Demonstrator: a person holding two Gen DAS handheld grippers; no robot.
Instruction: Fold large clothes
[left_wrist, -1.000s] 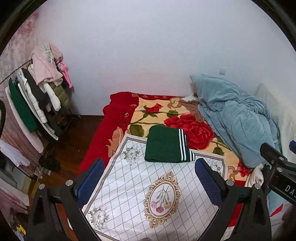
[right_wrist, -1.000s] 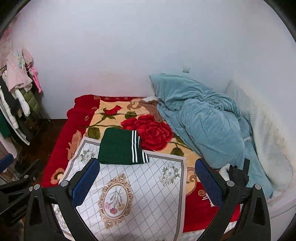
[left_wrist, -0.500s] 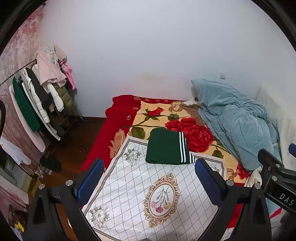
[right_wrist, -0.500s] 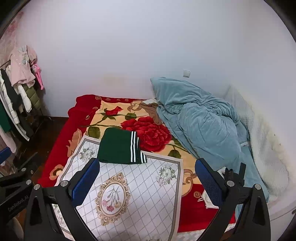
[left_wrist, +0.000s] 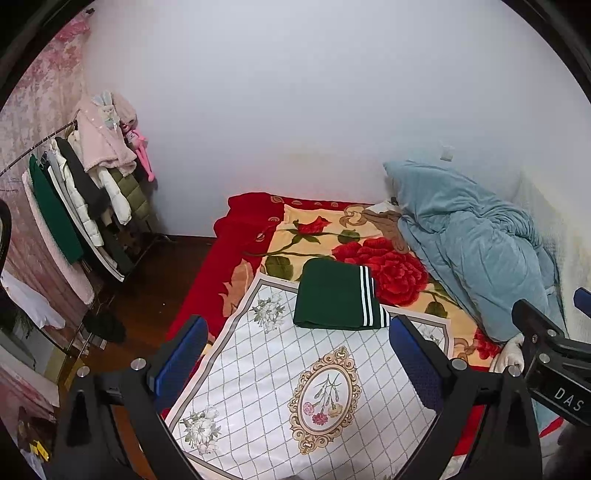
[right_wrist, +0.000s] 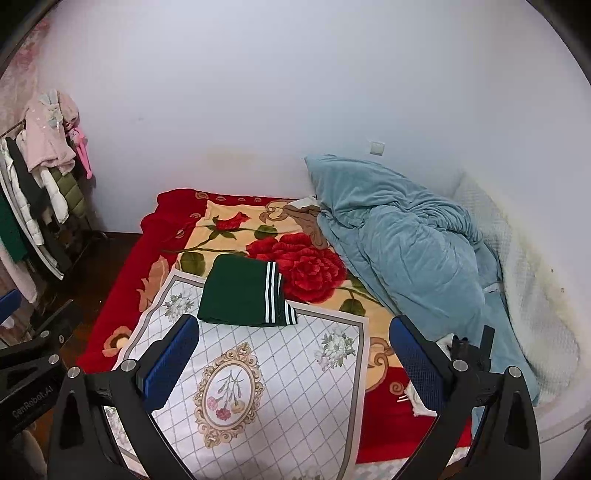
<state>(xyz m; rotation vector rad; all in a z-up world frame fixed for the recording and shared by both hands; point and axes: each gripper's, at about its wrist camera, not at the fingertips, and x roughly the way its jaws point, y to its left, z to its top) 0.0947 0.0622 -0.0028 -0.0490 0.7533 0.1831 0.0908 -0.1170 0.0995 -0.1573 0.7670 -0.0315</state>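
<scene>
Green garment with white stripes lies folded into a flat rectangle on the bed, at the far edge of the white floral mat, half on the mat and half on the rose blanket. Striped end points toward the blue quilt. Edges look square; no loose sleeve or tail visible.

Left gripper: jaws spread wide, nothing between them, held above the near part of the mat, well apart from the garment. Right gripper: same, wide open and empty, also over the near mat.

Quilt is heaped along the right side of the bed against the wall. Clothes rack with hanging coats stands off the bed's left side, across bare floor.

Judgement: fold of this piece appears complete; step in hand looks like the pause between items. The next move likely calls for either shifting the folded piece clear of the mat or fetching another large item, possibly from the rack. Cannot tell which. If it is moved, both grippers should lift opposite edges together, or the fold may slump.
</scene>
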